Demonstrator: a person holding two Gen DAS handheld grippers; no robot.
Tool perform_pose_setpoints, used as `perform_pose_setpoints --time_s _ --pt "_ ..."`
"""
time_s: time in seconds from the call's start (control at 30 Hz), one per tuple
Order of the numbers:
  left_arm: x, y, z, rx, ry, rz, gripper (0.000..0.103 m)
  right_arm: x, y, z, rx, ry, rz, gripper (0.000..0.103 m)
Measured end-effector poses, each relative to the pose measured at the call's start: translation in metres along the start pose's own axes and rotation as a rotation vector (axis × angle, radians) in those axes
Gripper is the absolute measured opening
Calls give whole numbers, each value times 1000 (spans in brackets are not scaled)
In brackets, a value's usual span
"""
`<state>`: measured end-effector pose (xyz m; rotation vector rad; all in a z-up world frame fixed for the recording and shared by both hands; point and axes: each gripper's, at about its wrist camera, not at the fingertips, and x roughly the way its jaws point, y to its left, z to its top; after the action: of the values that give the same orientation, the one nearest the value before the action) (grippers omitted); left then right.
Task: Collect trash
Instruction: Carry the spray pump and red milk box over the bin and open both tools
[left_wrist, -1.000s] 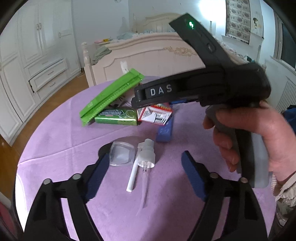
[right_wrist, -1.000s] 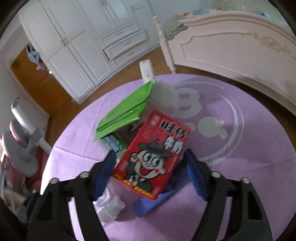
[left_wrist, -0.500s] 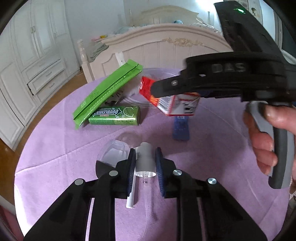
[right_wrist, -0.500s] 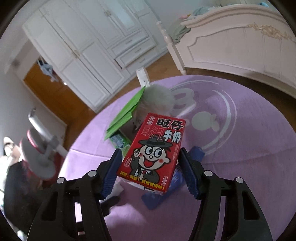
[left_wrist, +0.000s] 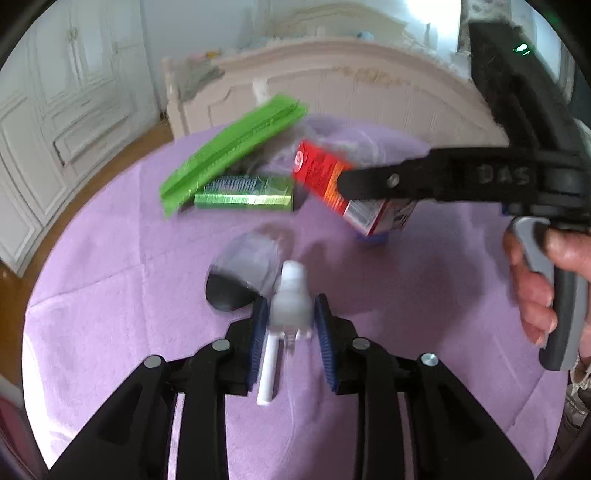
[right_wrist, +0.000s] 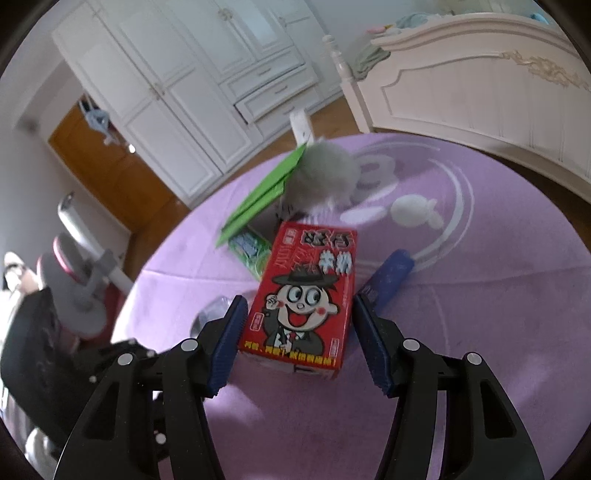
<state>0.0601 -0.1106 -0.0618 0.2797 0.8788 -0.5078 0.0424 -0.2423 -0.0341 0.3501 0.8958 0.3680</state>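
Purple-clothed round table beside a cream bed — left tongs opening around the sprayer, right tongs gripping the carton.

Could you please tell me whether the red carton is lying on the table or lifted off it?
Lifted: the right tongs hold the red carton above the table.
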Motion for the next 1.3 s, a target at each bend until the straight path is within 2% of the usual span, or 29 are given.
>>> perform_pose_setpoints --time_s 0.1,0.33,0.5,0.7,0.9,1.3 --pt "0 2 -1 -11 4 -13 25 -1 1 -2 2 -2 5 57" --pt "-25 20 -4 -122 -68 -69 23 -13 -14 0 162 11 192 55" --pt "-51 31 -13 -168 -120 -75 23 -20 5 3 125 -3 209 54" --pt "-78 55 -29 -239 -175 -43 23 -15 41 9 79 12 246 54" --pt "-106 95 -60 -331 -223 32 23 0 86 13 24 51 287 54" --pt "-149 163 -124 -501 -259 140 23 67 199 5 -117 191 369 53"
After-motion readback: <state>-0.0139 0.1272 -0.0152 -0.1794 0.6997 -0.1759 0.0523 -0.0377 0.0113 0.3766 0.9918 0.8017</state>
